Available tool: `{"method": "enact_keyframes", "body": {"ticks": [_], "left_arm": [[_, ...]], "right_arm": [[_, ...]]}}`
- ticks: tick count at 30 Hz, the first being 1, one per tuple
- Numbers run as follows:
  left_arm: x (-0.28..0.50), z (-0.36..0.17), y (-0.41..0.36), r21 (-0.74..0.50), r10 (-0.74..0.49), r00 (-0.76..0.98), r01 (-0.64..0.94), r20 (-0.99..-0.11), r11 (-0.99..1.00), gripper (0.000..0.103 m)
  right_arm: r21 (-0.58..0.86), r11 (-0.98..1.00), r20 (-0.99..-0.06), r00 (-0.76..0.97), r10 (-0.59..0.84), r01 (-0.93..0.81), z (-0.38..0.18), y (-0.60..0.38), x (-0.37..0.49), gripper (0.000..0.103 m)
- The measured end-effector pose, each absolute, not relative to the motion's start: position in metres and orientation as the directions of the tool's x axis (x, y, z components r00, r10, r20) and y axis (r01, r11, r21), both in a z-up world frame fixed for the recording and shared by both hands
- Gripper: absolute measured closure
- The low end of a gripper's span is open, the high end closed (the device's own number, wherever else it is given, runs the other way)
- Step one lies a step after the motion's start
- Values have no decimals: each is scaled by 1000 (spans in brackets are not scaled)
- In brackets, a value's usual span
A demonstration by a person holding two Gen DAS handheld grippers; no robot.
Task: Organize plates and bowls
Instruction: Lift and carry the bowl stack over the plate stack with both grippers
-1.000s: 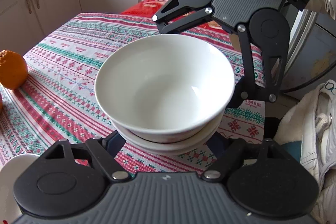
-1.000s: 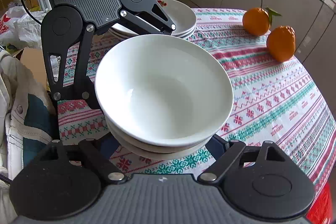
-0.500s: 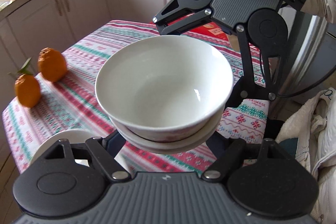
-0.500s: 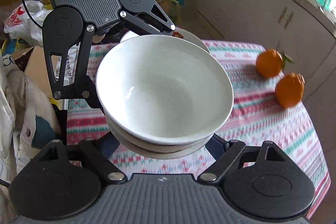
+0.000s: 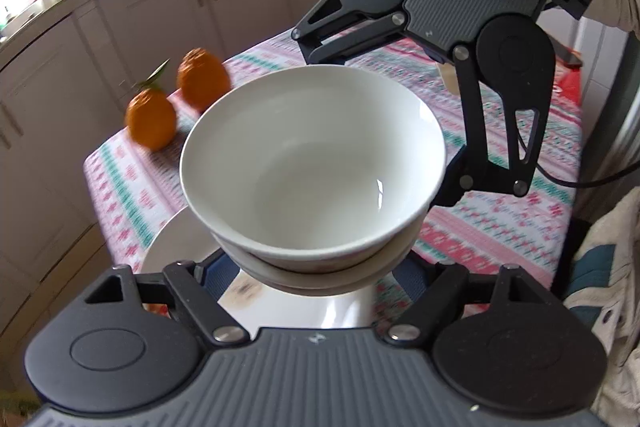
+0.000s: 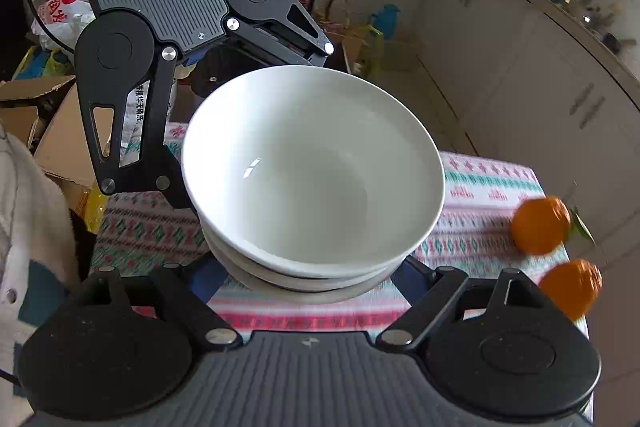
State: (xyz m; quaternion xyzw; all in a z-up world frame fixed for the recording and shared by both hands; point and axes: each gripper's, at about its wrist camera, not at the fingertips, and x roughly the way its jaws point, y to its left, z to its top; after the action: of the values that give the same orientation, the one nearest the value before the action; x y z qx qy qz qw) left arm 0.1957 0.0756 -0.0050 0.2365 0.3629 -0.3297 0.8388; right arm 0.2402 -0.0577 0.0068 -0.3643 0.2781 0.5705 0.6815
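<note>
Two claws, left point(image 5: 316, 267) and right point(image 6: 308, 279), each clamped from opposite sides on a nested stack of white bowls point(image 5: 312, 171), hold the glossy, breakable, likely slippery load above the desk point(image 6: 480, 187).

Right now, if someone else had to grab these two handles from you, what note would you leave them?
Left gripper and right gripper both clamp the stack of white bowls from opposite sides, held above the patterned tablecloth.
A white plate lies on the table under the stack; two oranges sit near the table's edge.
Done: bowls nested and lifted.
Left: set the stack down, probably on that plate, then let go.
</note>
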Motion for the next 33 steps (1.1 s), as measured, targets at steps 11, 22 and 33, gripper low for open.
{"method": "enact_keyframes", "body": {"ticks": [11, 22, 33], "left_arm": [[215, -21, 106, 156, -299, 524, 658, -797, 737, 21], [226, -25, 118, 112, -317, 498, 656, -807, 747, 21], [231, -26, 123, 65, -341, 488, 641, -804, 765, 21]], "right_arm": [[-121, 29, -809, 115, 576, -992, -14, -15, 273, 13], [-69, 42, -819, 80, 568, -997, -17, 0, 286, 14], [-37, 77, -820, 74, 567, -996, -18, -3, 289, 14]]}}
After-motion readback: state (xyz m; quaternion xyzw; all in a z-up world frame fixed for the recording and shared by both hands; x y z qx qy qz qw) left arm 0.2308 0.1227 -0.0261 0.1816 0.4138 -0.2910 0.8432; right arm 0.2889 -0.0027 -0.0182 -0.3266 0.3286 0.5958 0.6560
